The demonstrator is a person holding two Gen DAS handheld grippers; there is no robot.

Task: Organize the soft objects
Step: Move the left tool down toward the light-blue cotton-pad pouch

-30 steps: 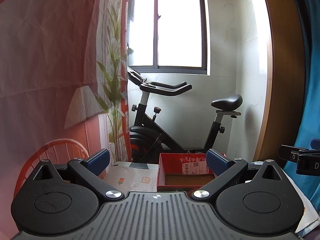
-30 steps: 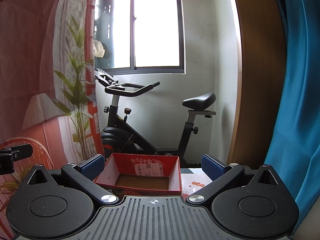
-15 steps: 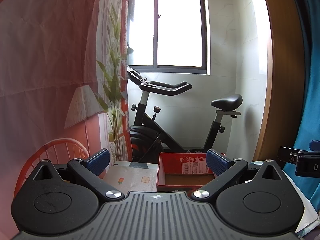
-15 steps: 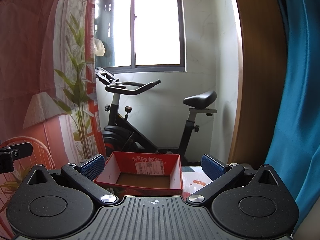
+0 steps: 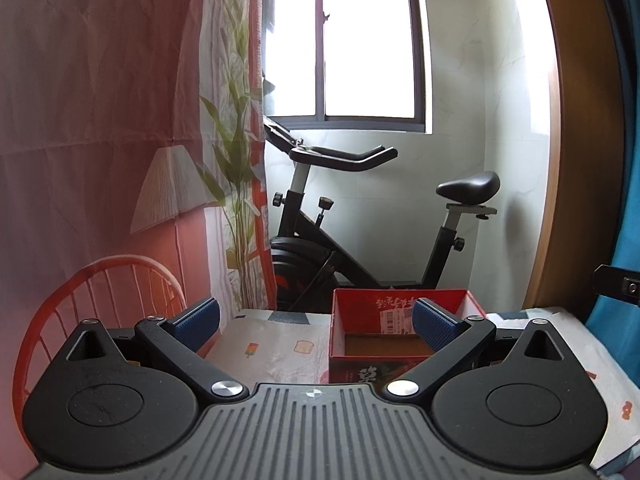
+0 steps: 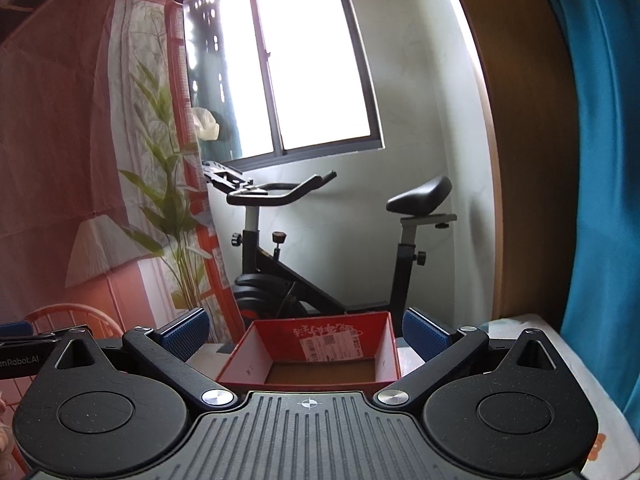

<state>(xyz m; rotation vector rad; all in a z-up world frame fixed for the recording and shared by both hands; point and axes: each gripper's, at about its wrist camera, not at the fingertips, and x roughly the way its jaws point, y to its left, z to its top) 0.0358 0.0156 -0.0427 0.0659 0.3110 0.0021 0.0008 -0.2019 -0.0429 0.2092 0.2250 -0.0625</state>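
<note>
An open red cardboard box [image 5: 376, 344] with a brown floor stands empty on a table with a patterned cloth [image 5: 276, 344]. It also shows in the right wrist view [image 6: 316, 352]. My left gripper [image 5: 316, 324] is open and empty, held above the table just short of the box. My right gripper [image 6: 306, 334] is open and empty, with the box straight ahead between its blue pads [image 6: 186, 332]. No soft object is in view.
A black exercise bike [image 5: 360, 224] stands behind the table under a window. A printed pink curtain [image 5: 100, 120] hangs at the left, a blue curtain [image 6: 600, 160] and a wooden door frame [image 6: 528, 160] at the right. The other gripper's body [image 5: 618, 288] shows at the right edge.
The right gripper has tilted and shifted a little, so the box now looks skewed and nearer. The left gripper has barely moved. Both stay open.
</note>
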